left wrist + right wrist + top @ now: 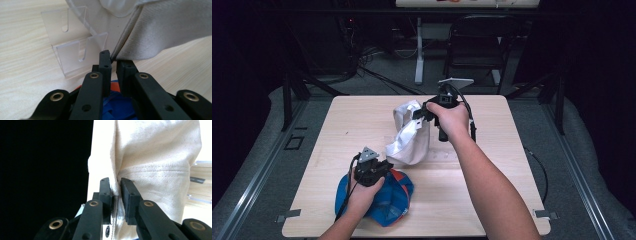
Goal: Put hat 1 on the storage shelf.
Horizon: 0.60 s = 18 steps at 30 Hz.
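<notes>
A white cloth cap point(408, 142) stands lifted over the middle of the wooden table point(497, 200). My right gripper point(418, 114) is shut on its upper edge. In the right gripper view the cream fabric point(155, 157) is pinched between the jaws of the right gripper point(115, 182). A blue cap with orange trim point(394, 200) lies near the table's front edge. My left gripper point(384, 169) sits on top of it. In the left gripper view the left gripper point(113, 58) is shut, with blue fabric point(117, 110) between the jaws low down. The white cap point(162, 30) hangs just beyond its tips.
A clear plastic stand point(72, 55) with slots rests on the table beside the white cap. Beyond the table's far edge stand a black folding chair point(482, 45) and a white desk leg point(418, 55), with cables on the floor.
</notes>
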{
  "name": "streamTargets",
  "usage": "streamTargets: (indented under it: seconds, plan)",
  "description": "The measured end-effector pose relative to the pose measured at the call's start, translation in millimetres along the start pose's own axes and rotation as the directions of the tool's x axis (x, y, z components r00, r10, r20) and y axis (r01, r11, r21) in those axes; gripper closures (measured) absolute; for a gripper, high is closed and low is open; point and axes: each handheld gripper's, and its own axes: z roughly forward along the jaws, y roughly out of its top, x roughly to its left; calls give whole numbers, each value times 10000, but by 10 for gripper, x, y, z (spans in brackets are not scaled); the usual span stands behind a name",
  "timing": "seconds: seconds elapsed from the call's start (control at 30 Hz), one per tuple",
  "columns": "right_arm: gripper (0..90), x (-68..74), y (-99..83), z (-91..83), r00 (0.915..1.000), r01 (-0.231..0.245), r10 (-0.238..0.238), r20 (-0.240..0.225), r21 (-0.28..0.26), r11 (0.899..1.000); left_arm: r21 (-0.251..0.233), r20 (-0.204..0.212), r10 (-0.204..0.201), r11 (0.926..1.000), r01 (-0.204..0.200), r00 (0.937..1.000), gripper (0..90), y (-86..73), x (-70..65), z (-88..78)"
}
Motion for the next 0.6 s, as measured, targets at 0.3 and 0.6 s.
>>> streamTargets:
  seconds: [0.3,0.6]
  plan:
    - [694,0,-21,-124,9996,277,-276,42,-272,9992,-334,206,195,9993,-188,9996,635,-20,-31,-115]
    - [648,-27,-202,-509,9899,1363,-1331,497,-674,9884,-261,284,596,9979,-589,9978,557,-104,-1,-366]
